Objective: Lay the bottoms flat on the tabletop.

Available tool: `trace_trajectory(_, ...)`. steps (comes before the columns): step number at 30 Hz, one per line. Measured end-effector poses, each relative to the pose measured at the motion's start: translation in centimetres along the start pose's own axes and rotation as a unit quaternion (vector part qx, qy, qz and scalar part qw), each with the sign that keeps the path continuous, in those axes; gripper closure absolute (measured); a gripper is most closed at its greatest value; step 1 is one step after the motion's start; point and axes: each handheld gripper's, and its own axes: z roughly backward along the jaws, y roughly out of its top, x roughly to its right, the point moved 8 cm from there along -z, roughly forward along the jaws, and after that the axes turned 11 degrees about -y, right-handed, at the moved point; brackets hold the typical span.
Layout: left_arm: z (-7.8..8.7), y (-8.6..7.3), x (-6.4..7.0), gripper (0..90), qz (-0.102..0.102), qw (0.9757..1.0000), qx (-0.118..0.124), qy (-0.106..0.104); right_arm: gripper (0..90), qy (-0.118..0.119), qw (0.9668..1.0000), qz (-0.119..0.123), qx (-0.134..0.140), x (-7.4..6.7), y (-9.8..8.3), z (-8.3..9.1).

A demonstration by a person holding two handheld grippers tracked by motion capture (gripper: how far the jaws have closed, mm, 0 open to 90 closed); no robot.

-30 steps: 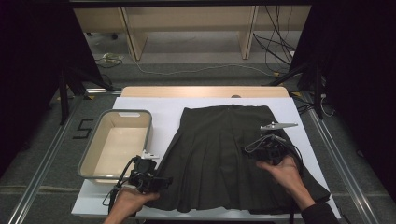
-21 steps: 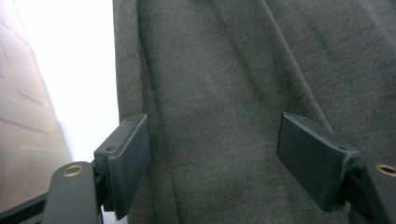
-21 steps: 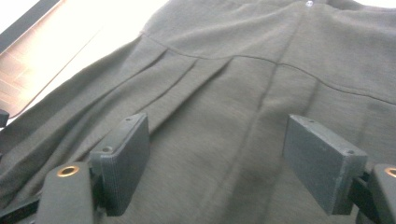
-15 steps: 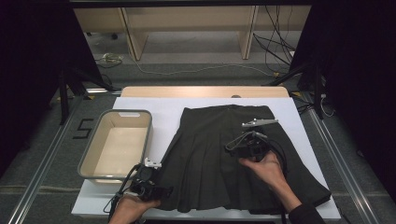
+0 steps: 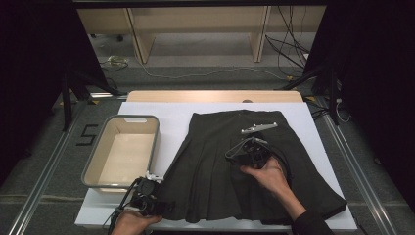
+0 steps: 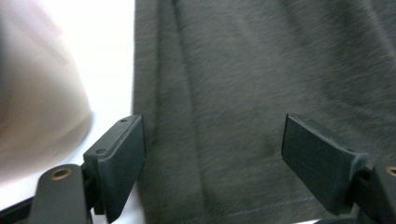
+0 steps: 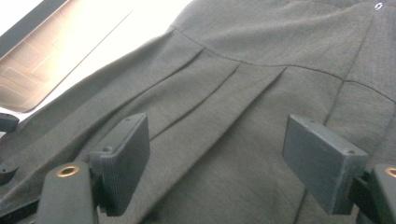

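Observation:
A dark pleated skirt (image 5: 205, 166) lies flat on the white table top (image 5: 161, 117), waistband at the far end. My left gripper (image 5: 164, 205) sits low at the skirt's near left hem corner. Its jaws have just been opening and stand wide in the left gripper view (image 6: 212, 140), with the skirt's left edge (image 6: 233, 70) lying under them, unpinched. My right gripper (image 5: 236, 151) hovers over the skirt's middle. Its jaws have also just opened, and in the right gripper view (image 7: 215, 135) they are wide apart above the pleats (image 7: 261, 46).
A beige bin (image 5: 88, 171) with a grey rim stands left of the skirt, close to my left gripper, and shows as a tan surface (image 7: 46, 70) in the right gripper view. Bare white table runs beyond the waistband and along the skirt's right side.
My right gripper has slid left across the skirt, from its right side to its middle. My left gripper has dropped slightly toward the near hem corner.

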Motion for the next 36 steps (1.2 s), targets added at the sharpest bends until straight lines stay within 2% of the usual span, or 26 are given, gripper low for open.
trace_trajectory(7,-0.2,-0.2,-0.5,21.1,0.009,0.9999,-0.006,0.000,23.4,0.001,1.0000,0.003,-0.004,-0.6,0.4,-0.4)
trace_trajectory(13,-0.5,-0.4,-0.4,18.6,0.000,0.9999,-0.017,0.003,22.2,0.000,0.9999,0.007,-0.010,-1.1,1.0,-1.2)
trace_trajectory(21,-1.1,-0.1,-0.3,18.2,0.002,0.9998,-0.019,0.002,21.3,0.005,0.9997,0.022,-0.014,-2.4,2.2,-2.4)
trace_trajectory(25,-1.4,-0.1,-0.1,18.1,-0.001,0.9997,-0.023,0.002,21.4,0.008,0.9998,0.018,-0.011,-2.9,3.0,-2.7)
trace_trajectory(28,-1.6,-0.1,0.0,16.8,-0.012,0.9995,-0.026,0.012,21.3,0.006,0.9997,0.020,-0.013,-3.2,3.3,-3.1)
trace_trajectory(35,-1.5,-0.1,-0.1,16.6,-0.002,0.9997,-0.022,0.006,21.3,0.003,0.9996,0.020,-0.019,-3.5,3.9,-3.9)
trace_trajectory(36,-1.4,-0.1,-0.2,19.5,-0.012,0.9996,-0.024,0.011,21.4,0.005,0.9996,0.019,-0.018,-3.5,4.0,-3.9)
